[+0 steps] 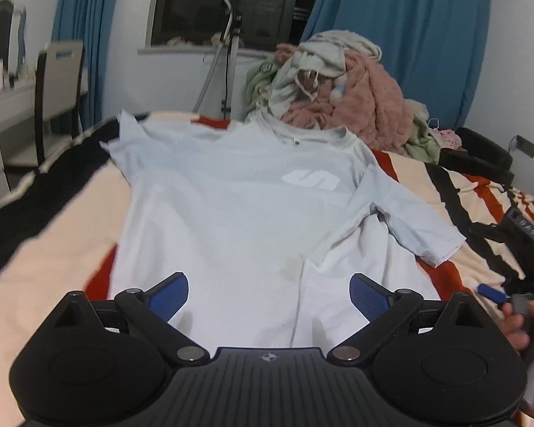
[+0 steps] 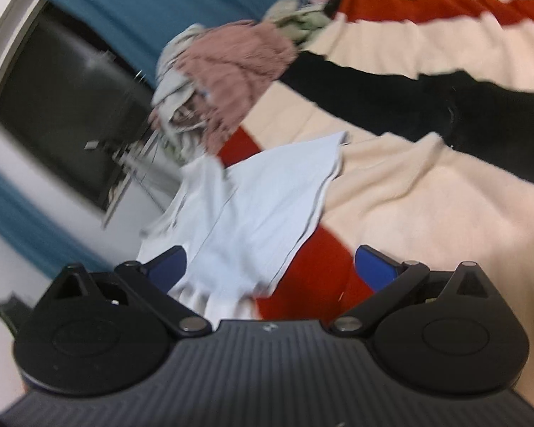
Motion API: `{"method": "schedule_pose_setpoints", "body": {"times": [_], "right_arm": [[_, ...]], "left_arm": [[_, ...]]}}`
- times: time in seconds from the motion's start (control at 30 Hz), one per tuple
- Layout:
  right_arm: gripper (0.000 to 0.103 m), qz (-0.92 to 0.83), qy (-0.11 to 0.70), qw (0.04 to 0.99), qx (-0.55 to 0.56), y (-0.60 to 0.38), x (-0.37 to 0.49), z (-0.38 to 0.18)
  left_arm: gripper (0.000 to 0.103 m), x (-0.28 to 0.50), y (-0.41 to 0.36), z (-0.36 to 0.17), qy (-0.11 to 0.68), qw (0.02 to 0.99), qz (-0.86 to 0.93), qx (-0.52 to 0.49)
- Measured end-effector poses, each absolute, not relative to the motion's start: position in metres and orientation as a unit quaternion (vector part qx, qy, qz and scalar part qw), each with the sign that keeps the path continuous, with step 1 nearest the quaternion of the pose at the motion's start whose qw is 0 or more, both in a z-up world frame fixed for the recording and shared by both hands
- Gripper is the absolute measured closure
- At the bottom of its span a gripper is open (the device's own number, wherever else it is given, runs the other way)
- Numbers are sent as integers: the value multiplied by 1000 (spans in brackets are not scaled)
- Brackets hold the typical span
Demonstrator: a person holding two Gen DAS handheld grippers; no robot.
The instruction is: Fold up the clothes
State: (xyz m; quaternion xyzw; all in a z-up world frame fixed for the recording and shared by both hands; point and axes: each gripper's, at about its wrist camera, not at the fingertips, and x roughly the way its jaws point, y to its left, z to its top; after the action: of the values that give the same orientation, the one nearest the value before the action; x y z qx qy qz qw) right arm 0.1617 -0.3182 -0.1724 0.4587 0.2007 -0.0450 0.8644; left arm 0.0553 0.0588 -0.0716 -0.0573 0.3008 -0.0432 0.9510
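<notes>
A pale blue T-shirt (image 1: 238,206) with a white logo lies flat on the striped bedspread, collar far, hem near. Its right sleeve (image 1: 416,224) is spread out to the side. My left gripper (image 1: 270,293) hovers open over the hem, nothing between its blue pads. In the tilted, blurred right wrist view the shirt's sleeve (image 2: 263,206) lies ahead, and my right gripper (image 2: 271,267) is open just above it, the left pad over cloth, the right pad over the red stripe. The right gripper also shows at the right edge of the left wrist view, held by a hand (image 1: 523,323).
A heap of pink, green and cream clothes (image 1: 341,89) sits at the far end of the bed (image 1: 53,259). A chair (image 1: 58,82) and a white dresser stand to the left. Blue curtains (image 1: 409,35) frame a dark window. A black object (image 1: 477,153) lies at the bed's far right.
</notes>
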Motion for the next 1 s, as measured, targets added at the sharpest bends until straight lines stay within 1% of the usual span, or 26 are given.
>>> {"method": "schedule_pose_setpoints", "body": {"times": [0.07,0.13,0.17,0.27,0.33,0.37,0.4,0.43,0.47,0.5,0.67,0.97,1.0], "right_arm": [[7,-53,194,852,484,-330,175,-186],[14,-57,189,850,487,-336,193,-195],[20,-60,188,853,483,-339,203,-199],[25,-65,188,868,456,-346,239,-204],[25,-65,189,884,423,-350,260,-198],[37,-64,189,894,401,-352,269,-191],[58,-63,190,904,379,-354,277,-184],[71,-62,191,913,356,-356,286,-176],[89,-60,191,921,334,-358,294,-169],[93,-59,191,929,311,-360,303,-162],[96,-53,191,961,195,-370,346,-127],[96,-190,210,957,59,-447,447,-103],[95,-193,222,954,50,-450,455,-111]], "left_arm": [[5,62,58,-77,300,951,-47,-64],[5,70,55,-83,293,953,-42,-61],[5,74,54,-86,291,954,-39,-61],[5,84,52,-94,283,957,-36,-60],[5,86,52,-99,275,959,-38,-51],[5,87,53,-102,274,960,-38,-48],[5,89,54,-104,278,958,-37,-53],[5,90,55,-106,282,957,-35,-58],[5,92,56,-107,286,955,-35,-65],[5,94,58,-108,288,954,-36,-73],[5,105,52,-109,292,949,-68,-94],[5,120,36,-129,288,943,-133,-97],[5,123,35,-132,288,943,-135,-96]]}}
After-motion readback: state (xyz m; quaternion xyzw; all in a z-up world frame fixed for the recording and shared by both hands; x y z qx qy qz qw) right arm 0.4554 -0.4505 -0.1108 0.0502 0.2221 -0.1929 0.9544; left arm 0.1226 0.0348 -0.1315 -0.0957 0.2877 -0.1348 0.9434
